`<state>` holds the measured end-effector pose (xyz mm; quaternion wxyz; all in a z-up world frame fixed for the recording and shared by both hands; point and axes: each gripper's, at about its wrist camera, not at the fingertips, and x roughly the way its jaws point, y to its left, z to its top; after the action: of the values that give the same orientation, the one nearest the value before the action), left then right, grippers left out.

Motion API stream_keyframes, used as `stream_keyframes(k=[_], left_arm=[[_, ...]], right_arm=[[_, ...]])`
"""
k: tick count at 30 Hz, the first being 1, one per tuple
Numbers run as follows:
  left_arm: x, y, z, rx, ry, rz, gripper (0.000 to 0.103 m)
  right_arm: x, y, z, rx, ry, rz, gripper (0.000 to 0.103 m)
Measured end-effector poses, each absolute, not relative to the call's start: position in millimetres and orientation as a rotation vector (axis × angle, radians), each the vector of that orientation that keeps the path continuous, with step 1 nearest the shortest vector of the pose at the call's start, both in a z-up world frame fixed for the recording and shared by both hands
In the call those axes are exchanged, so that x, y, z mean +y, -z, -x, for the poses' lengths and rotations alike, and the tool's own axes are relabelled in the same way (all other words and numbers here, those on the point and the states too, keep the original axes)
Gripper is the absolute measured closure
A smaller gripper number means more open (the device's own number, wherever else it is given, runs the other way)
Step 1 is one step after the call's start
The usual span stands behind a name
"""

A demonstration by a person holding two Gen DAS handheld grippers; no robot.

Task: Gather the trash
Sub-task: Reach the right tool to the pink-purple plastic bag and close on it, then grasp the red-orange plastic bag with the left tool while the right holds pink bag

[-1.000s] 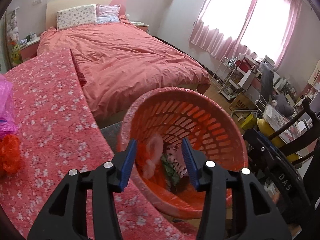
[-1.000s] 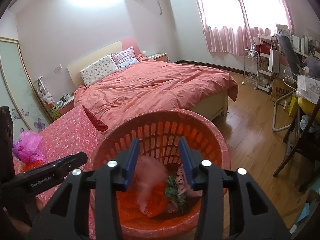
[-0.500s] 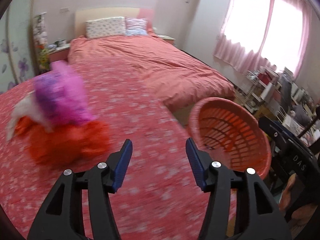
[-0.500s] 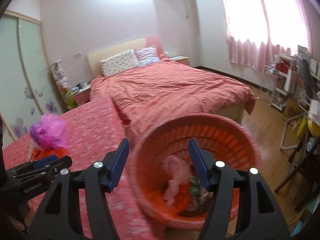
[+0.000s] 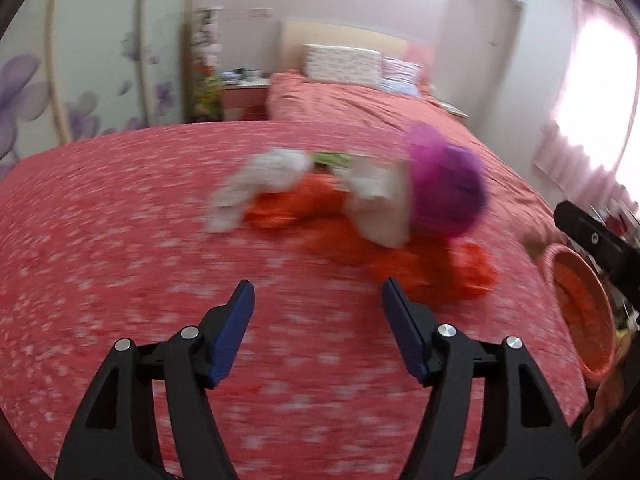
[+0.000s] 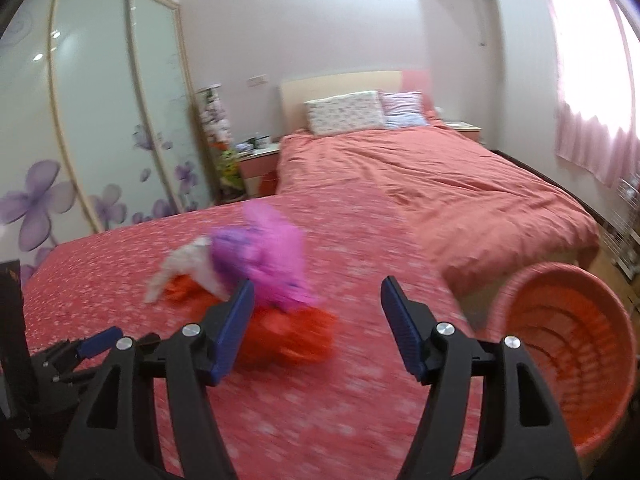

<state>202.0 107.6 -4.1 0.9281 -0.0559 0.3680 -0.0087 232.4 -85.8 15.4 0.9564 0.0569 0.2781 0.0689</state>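
Crinkled purple bag point(image 5: 448, 192) atop orange plastic point(image 5: 432, 268), slatted round basket point(image 6: 568, 344) beside

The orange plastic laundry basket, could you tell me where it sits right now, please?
The orange plastic laundry basket sits at the lower right of the right wrist view, beside the red floral-covered surface and near the foot of the pink bed.

Crinkly plastic bags point(image 5: 444, 188) — matt cloth cover point(image 5: 120, 240)

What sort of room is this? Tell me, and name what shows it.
Most likely a home bedroom: a made bed with pillows against a headboard, a sliding wardrobe with flower-printed doors, and pink curtains over a bright window.
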Motion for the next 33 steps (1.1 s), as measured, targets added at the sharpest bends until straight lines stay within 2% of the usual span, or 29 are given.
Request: stream_keyframes(k=[7,13,14,17,20,28,33], left_arm=[[151.5,7.5,-196.0,0.749,-0.053,0.141,0.037],[170.0,14.6,-193.1,0.754,-0.038,0.162,0.037],[170.5,15.9,-193.9,0.755,-0.035,0.162,0.037],[166.8,18.6,-194.7,0.76,-0.018,0.156,0.037],[159.8,19.7,-195.7,0.763,0.008,0.155,0.037],[124.5,16.9,-196.8,0.75,0.098,0.122,0.037],[90.1,11.1,-201.4,0.741,0.175,0.106,0.037]], right_arm=[[-22.3,-13.4,-269.2,0.581,-0.164,-0.035,0.039],[-13.9,-0.5,-290.5,0.625,-0.105,-0.03,0.04],[-15.9,2.3,-293.0,0.639,-0.098,-0.04,0.045],[-21.0,10.8,-294.7,0.672,-0.094,-0.035,0.07],[-30.1,11.4,-289.4,0.659,-0.096,-0.043,0.079],[-78.5,-13.0,-264.8,0.546,-0.075,-0.166,0.082],[-114.3,-12.7,-249.8,0.538,-0.028,-0.212,0.082]])
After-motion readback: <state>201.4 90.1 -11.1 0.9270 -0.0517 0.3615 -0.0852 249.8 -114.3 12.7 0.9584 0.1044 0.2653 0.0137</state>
